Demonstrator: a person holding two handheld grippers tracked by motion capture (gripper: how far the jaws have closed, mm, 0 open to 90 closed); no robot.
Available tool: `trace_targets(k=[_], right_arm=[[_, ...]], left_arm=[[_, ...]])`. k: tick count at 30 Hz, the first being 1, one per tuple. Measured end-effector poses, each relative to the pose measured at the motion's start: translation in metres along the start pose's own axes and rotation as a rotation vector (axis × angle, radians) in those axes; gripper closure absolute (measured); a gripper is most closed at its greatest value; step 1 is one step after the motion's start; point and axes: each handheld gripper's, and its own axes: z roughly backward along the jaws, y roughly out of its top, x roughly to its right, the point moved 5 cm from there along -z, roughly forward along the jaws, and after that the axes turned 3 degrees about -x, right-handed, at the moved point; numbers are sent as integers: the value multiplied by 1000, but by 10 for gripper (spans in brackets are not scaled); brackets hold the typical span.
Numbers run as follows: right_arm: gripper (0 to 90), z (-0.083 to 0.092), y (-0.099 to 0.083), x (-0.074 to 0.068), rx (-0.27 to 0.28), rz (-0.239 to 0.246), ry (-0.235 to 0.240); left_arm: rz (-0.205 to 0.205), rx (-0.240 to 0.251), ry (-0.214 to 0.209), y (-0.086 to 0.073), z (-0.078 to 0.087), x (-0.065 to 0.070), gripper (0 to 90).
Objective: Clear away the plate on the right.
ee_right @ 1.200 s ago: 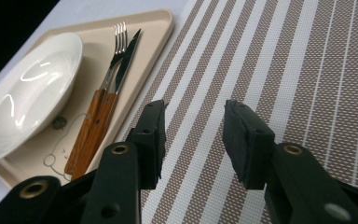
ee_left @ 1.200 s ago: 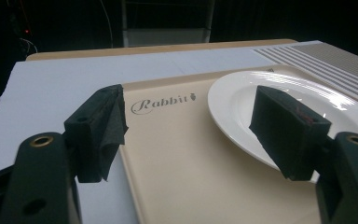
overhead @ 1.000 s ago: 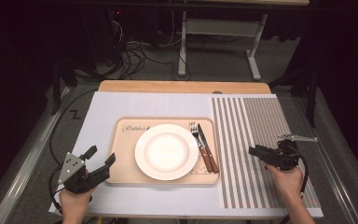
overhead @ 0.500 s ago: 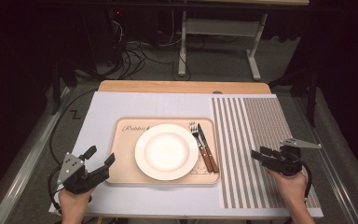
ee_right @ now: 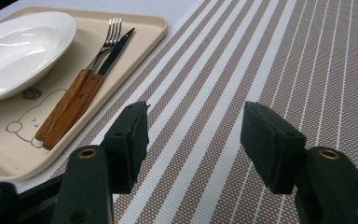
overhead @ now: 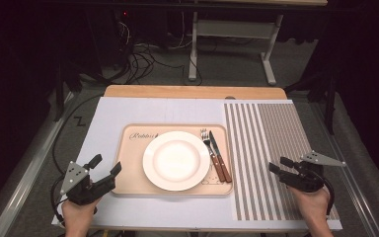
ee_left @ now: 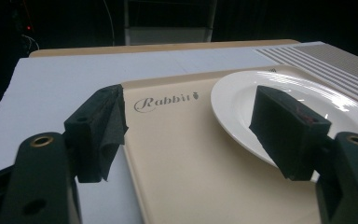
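Wood-handled fork point(overhead: 212, 154) and knife point(overhead: 219, 157) lying side by side on tray point(overhead: 128, 163), long axes front-to-back, left of right gripper point(overhead: 278, 165); jaws just opening, empty. Left gripper point(overhead: 104, 165) farther, wide.

1. The tray point(overhead: 128, 163) carries a plate point(overhead: 176, 160) at its middle, blocking passage there.
2. Right of the plate, fork point(overhead: 211, 153) and knife point(overhead: 220, 158) lie touching.
3. Right of the tray, the striped mat point(overhead: 271, 133) lies bare.
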Motion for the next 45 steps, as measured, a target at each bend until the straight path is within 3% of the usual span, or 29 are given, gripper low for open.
trace_targets(k=[16, 23, 37, 45], right_arm=[[359, 10, -9, 2, 72, 22, -34], [361, 20, -14, 2, 140, 24, -24], [344, 28, -24, 6, 169, 27, -20], [327, 37, -27, 8, 218, 9, -10]], left_arm=[[1, 3, 3, -1, 1, 0, 275], [-5, -1, 5, -1, 0, 0, 275], [11, 3, 16, -2, 3, -5, 275], [8, -1, 13, -4, 3, -2, 275]])
